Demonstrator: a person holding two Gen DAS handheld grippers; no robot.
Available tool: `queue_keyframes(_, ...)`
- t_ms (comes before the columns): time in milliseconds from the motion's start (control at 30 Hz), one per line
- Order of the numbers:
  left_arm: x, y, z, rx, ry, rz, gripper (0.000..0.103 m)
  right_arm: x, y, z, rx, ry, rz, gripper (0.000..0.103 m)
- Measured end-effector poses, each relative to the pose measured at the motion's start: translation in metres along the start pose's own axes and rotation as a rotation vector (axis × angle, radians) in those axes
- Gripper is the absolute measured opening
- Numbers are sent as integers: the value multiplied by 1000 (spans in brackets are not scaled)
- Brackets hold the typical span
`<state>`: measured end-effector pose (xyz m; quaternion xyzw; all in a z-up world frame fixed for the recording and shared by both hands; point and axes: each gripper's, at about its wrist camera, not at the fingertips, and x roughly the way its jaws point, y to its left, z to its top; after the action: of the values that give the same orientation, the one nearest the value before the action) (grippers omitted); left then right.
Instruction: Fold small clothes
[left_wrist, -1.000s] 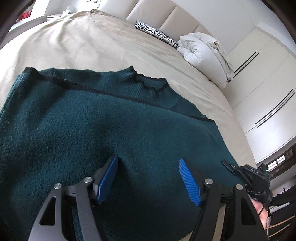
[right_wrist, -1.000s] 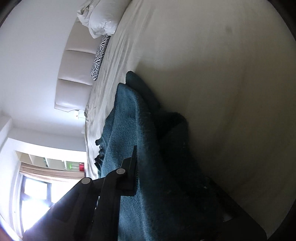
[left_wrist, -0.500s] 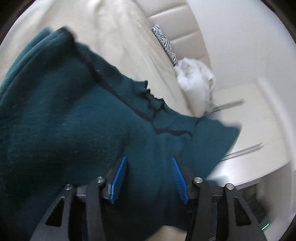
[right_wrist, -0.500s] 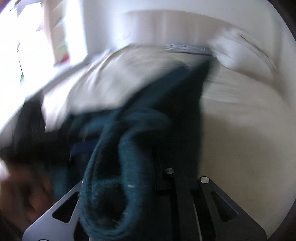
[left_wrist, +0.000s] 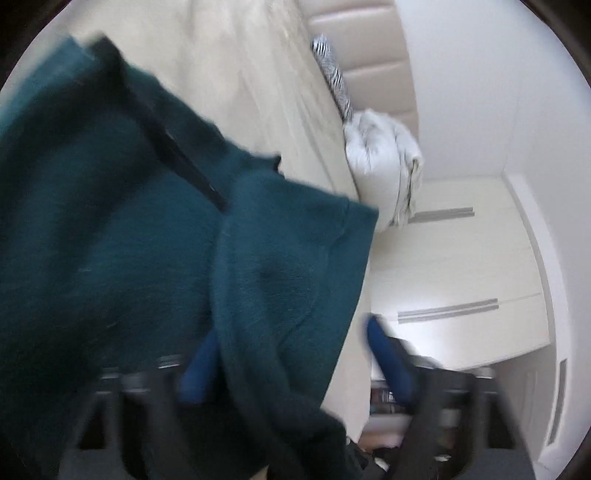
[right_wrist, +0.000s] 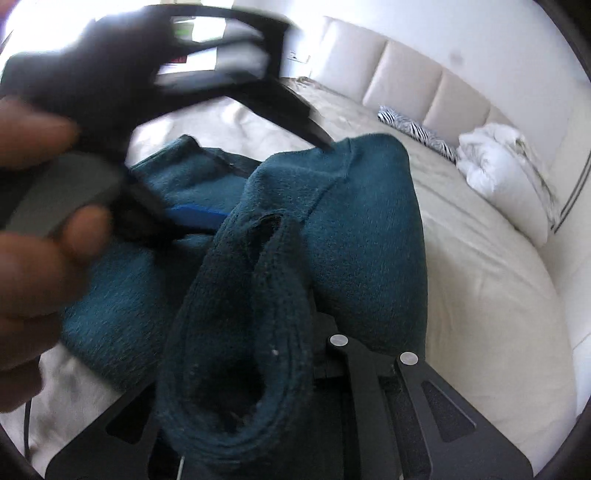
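A dark teal knit sweater (left_wrist: 110, 258) with black trim lies on the beige bed (left_wrist: 258, 92). My left gripper (left_wrist: 291, 354) is open, its blue pads (left_wrist: 388, 350) spread, and a lifted fold of the sweater hangs between them. My right gripper (right_wrist: 295, 354) is shut on the sweater (right_wrist: 351, 229), holding a bunched sleeve or edge up over the rest of the garment. Its fingertips are hidden under the cloth. The left gripper (right_wrist: 199, 218) and the hand holding it show blurred at the left of the right wrist view.
A zebra-print cushion (right_wrist: 413, 131) and a white bundled duvet (right_wrist: 506, 158) lie by the padded headboard (right_wrist: 406, 74). White wardrobe doors (left_wrist: 461, 266) stand beyond the bed. The bed's edge (right_wrist: 546, 314) curves at the right.
My right gripper has swung the held part of the sweater up and across over the body. My left gripper has tilted and opened wider, with the fold now draped between its fingers.
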<state>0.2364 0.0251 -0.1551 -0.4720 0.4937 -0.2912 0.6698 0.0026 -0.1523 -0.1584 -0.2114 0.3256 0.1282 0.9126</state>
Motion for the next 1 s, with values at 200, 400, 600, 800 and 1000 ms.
queue_keyframes(200,-9,-11,4,85,49,111,14,-19,21,-2,-132,-54,-37,14)
queue_keyframes(400,-48,-16,20,138,17,167,14,-44,57,-11,-291,-104,-51,11)
queue_keyframes(600,-85,-9,36,179,-10,234,14,-50,92,3,-327,-132,36,8)
queue_keyframes(800,-98,-1,45,221,-11,306,14,-42,107,12,-327,-130,100,9)
queue_keyframes(1000,-91,12,49,249,4,363,14,-20,116,13,-337,-66,139,13)
